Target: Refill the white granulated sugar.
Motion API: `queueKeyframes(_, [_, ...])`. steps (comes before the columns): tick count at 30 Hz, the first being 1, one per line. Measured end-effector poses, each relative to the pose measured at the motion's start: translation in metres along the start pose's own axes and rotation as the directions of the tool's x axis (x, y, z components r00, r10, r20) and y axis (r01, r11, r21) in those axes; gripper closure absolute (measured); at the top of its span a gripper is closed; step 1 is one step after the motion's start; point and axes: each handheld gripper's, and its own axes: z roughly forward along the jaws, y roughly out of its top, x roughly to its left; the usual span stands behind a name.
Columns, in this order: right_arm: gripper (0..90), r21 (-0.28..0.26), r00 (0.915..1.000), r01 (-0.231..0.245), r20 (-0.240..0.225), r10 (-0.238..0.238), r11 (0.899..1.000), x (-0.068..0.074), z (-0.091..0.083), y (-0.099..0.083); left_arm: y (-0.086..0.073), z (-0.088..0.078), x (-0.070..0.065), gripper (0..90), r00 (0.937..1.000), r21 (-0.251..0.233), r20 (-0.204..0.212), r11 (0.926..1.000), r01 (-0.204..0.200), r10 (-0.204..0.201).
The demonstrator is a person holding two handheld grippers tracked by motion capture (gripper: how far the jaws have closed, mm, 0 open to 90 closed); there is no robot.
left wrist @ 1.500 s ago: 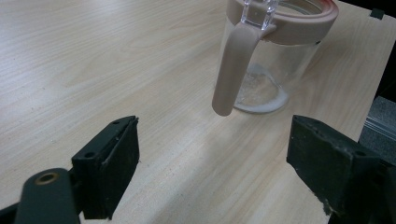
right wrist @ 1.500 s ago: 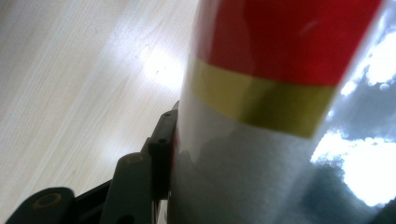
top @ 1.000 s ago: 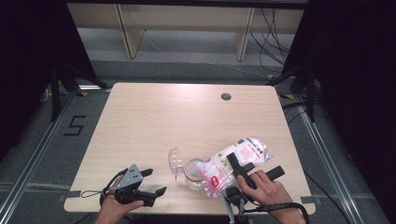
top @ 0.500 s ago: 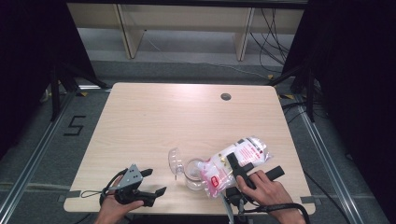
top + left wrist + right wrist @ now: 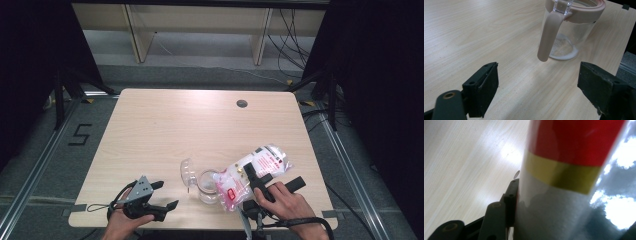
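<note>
Clear plastic bag of white granules w/ red-and-yellow label (image 5: 250,175) lies tilted at the front right of the pale wooden bench (image 5: 165,130), its lower end resting at the mouth of the clear glass jar w/ pink rim and pink handle (image 5: 207,184). Jar stands just left of the bag, near the front edge; its clear hinged lid (image 5: 187,172) is flipped open to the left side.

Right tongs (image 5: 252,175) pinch the bag around its middle: in the right gripper view one black pad (image 5: 512,195) presses flat against the plastic, label band right above it. Other pad hidden behind the bag. Left tongs (image 5: 162,197) rest low at front left, spread wide w/ nothing between them; left gripper view looks straight at the jar handle (image 5: 547,35), well apart from it.

Progress, as I judge it: the work looks like pouring from bag into jar. Lid open, bag gripped and brought to the jar = done. A thin layer of white granules (image 5: 561,48) sits in the jar bottom, so filling is barely started or early on. Left: tip bag more, empty it in, set bag down, prob. shut lid. Can't tell if the bag's end is cut open.
</note>
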Motion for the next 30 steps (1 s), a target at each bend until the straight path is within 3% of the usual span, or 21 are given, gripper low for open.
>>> queueKeyframes(2, [55.7, -0.005, 1.0, -0.004, -0.004, 0.004, 1.0, 0.0007, 0.0001, 0.0003, 0.0003, -0.0001, 0.0006, 16.6, 0.9999, -0.001, 0.0, 0.9999, -0.01, 0.01])
queueKeyframes(4, [55.8, -0.015, 0.9998, 0.022, -0.001, -0.022, 1.0, -0.0007, 0.0014, -0.0001, 0.0003, -0.0003, -0.0002, 16.6, 1.0, 0.001, 0.001, 1.0, 0.0, 0.0])
queueKeyframes(5, [55.8, -0.014, 0.9995, 0.031, 0.003, -0.031, 0.999, -0.0008, 0.0016, 0.0003, 0.0006, -0.0008, 0.0004, 16.6, 0.9998, 0.002, 0.003, 0.9998, -0.018, 0.018])
queueKeyframes(14, [55.8, -0.013, 0.9989, 0.047, 0.004, -0.047, 0.999, -0.0006, 0.0019, -0.0003, 0.0004, -0.0006, -0.0003, 16.6, 1.0, 0.001, 0.001, 1.0, -0.007, 0.007])
queueKeyframes(22, [55.9, -0.016, 0.9988, 0.048, -0.01, -0.048, 0.999, -0.0012, 0.0025, 0.0002, 0.0005, -0.0009, -0.0002, 16.7, 1.0, -0.001, 0.003, 1.0, -0.006, 0.006])
queueKeyframes(23, [55.9, -0.001, 0.9997, 0.02, -0.011, -0.02, 1.0, 0.0004, 0.0017, 0.0014, 0.0005, -0.0008, -0.0003, 16.6, 1.0, 0.001, 0.003, 1.0, -0.007, 0.007])
queueKeyframes(25, [55.9, -0.012, 0.9989, 0.047, -0.006, -0.047, 0.999, -0.0018, 0.0023, 0.0005, 0.0006, -0.0009, -0.0005, 16.6, 1.0, 0.0, 0.003, 1.0, -0.007, 0.007])
queueKeyframes(30, [56.1, -0.009, 0.999, 0.046, -0.001, -0.046, 0.999, -0.0025, 0.0017, -0.0003, 0.0005, -0.0011, -0.0002, 16.6, 1.0, 0.0, 0.004, 1.0, -0.008, 0.008])
